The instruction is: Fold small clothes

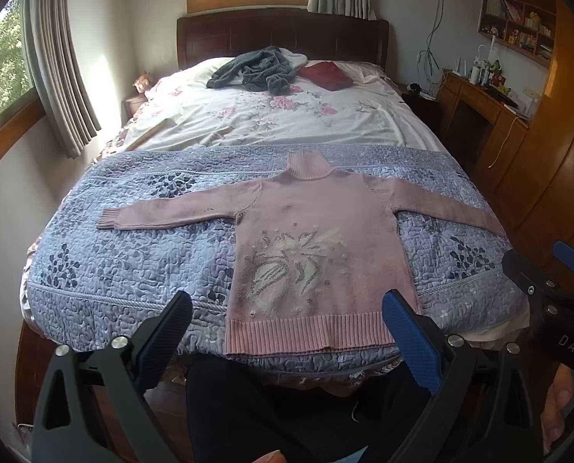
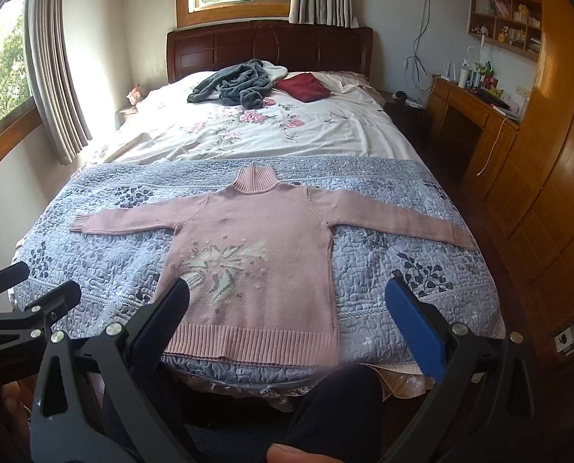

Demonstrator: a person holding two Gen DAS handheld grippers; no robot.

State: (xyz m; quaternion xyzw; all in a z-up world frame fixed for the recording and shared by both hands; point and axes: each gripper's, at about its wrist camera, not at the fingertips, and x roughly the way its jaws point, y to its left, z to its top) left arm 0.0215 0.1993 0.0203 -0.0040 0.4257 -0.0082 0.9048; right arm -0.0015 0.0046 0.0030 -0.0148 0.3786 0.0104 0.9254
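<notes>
A small pink turtleneck sweater (image 1: 310, 227) (image 2: 256, 247) with a white and grey knitted flower lies flat on the blue quilt (image 1: 132, 254) (image 2: 402, 277), face up, both sleeves spread wide, its ribbed hem at the bed's foot edge. My left gripper (image 1: 287, 312) hovers open just short of the hem, nothing between its fingers. My right gripper (image 2: 287, 305) is also open and empty, held before the hem's right half. In the left wrist view the right gripper (image 1: 545, 270) shows at the right edge; in the right wrist view the left gripper (image 2: 28, 289) shows at the left.
Beyond the quilt lies a floral sheet (image 1: 271, 115) with a crumpled grey garment (image 1: 256, 67) and a folded dark red cloth (image 1: 325, 75) near the headboard. A wooden desk and shelves (image 1: 491, 104) stand right of the bed. A person's dark-trousered legs (image 1: 248, 405) are below the bed edge.
</notes>
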